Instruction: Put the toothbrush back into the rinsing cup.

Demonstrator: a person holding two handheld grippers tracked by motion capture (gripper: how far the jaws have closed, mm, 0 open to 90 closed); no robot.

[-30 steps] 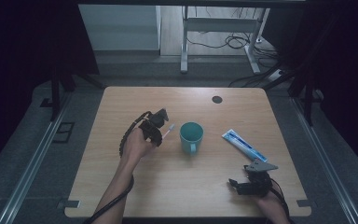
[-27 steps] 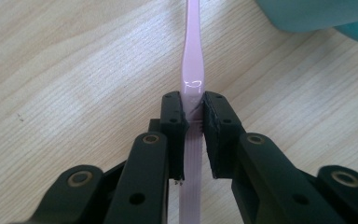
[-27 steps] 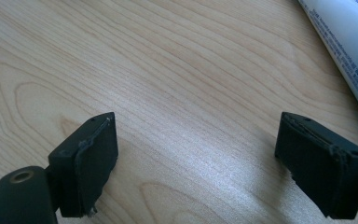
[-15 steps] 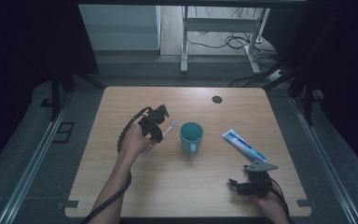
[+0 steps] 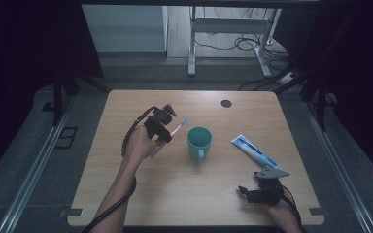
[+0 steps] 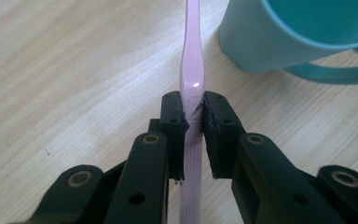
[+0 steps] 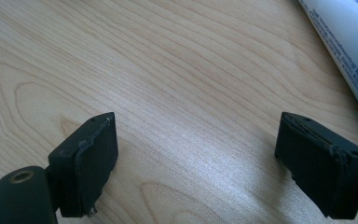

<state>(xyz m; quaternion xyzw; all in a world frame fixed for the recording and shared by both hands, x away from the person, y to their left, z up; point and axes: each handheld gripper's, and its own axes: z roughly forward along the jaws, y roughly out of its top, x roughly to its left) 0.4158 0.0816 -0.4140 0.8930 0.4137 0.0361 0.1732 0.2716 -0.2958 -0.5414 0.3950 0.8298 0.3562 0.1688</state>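
Left gripper view: the left gripper (image 6: 193,116) clamps a pink toothbrush (image 6: 190,70) beside the teal mug (image 6: 303,37); the right gripper (image 7: 214,158) rests wide open, holding nothing.

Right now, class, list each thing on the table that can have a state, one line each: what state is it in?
Toothbrush: clamped in the left hand-held gripper, off the table.
Mug: upright, apparently empty.
Toothpaste tube: lying flat, untouched.
Left hand-held gripper: shut on the toothbrush.
Right hand-held gripper: open, holding nothing, low over the table.
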